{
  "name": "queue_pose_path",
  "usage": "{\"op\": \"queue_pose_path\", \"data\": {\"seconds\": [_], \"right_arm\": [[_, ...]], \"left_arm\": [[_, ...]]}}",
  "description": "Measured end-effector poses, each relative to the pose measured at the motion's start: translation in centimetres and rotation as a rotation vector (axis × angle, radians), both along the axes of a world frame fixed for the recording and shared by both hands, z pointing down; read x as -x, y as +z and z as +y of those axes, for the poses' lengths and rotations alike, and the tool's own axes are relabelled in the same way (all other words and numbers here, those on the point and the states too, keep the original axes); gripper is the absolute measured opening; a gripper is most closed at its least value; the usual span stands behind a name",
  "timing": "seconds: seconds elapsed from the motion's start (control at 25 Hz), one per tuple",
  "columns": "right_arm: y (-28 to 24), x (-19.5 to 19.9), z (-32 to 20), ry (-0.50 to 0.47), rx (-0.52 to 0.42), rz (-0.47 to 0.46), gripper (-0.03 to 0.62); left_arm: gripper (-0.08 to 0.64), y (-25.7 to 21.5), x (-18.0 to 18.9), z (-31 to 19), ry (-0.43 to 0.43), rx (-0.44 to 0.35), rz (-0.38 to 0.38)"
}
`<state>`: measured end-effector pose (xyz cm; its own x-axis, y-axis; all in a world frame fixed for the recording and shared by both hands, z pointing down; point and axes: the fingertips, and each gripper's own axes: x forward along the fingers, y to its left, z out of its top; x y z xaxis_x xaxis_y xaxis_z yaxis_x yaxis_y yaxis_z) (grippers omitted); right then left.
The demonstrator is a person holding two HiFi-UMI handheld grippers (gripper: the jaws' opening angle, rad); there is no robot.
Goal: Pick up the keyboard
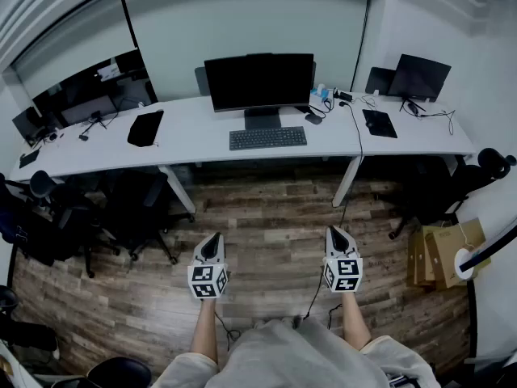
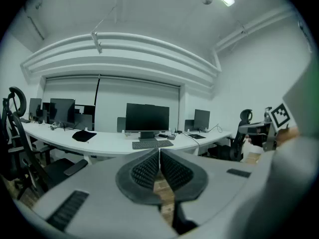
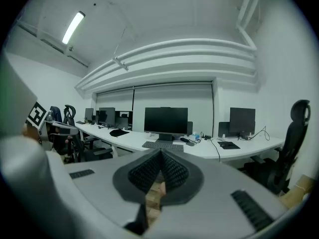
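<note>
1. Nearest of all: a left arm (image 1: 206,330) and a right arm (image 1: 353,323), both bare, reaching out from the bottom of the head view.
2. Just past the left arm: the left tongs (image 1: 212,245), shut tight, tips pressed together, with nothing held. Same thing up close in the left gripper view (image 2: 159,156): two dark bumpy pads touching, nothing between.
3. Beside them, well apart: the right tongs (image 1: 337,237), also shut tight and holding nothing. Pads together in the right gripper view too (image 3: 160,158).
4. Under both tongs: a brown wood floor (image 1: 266,217), with a thin black cable (image 1: 317,293) lying on it near the right tongs.
5. Farther out on the floor: black chairs (image 1: 121,208) on the left and brown boxes (image 1: 440,253) on the right.
6. Past the chairs: a long white surface (image 1: 194,136) on white legs, running from side to side.
7. On that surface, near its front edge and about in the middle: the keyboard (image 1: 267,138), dark, lying flat, far from both tongs and touched by neither.
8. Right behind the keyboard: a big black monitor (image 1: 258,81) on its stand.
9. To the left on the surface: a black cloth (image 1: 145,128). To the right: a dark mouse (image 1: 313,119), a flat black pad (image 1: 380,124) and a smaller monitor (image 1: 418,76).
10. Farthest back: a pale wall (image 1: 242,14).
</note>
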<state>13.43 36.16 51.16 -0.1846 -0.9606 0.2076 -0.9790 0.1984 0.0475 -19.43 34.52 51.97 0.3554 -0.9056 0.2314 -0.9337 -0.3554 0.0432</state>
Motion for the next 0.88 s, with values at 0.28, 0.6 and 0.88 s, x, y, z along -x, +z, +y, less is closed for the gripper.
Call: {"op": "queue_pose_path", "data": {"seconds": [0.28,0.6,0.88], "right_arm": [[0.4,-0.1,0.3,-0.002,0.007,0.006,-0.002],[0.1,-0.4,0.6,-0.008,-0.007,-0.006,-0.002],[0.7,0.1,0.8,-0.079,0.001,-0.073,0.226]], "left_arm": [[0.012,0.3,-0.1,0.3,-0.001,0.004,-0.003],[0.014,0.2,-0.6,0.6,0.007,0.002,0.002],[0.256,1.2,-1.7,0.8,0.070,0.048,0.026]]}}
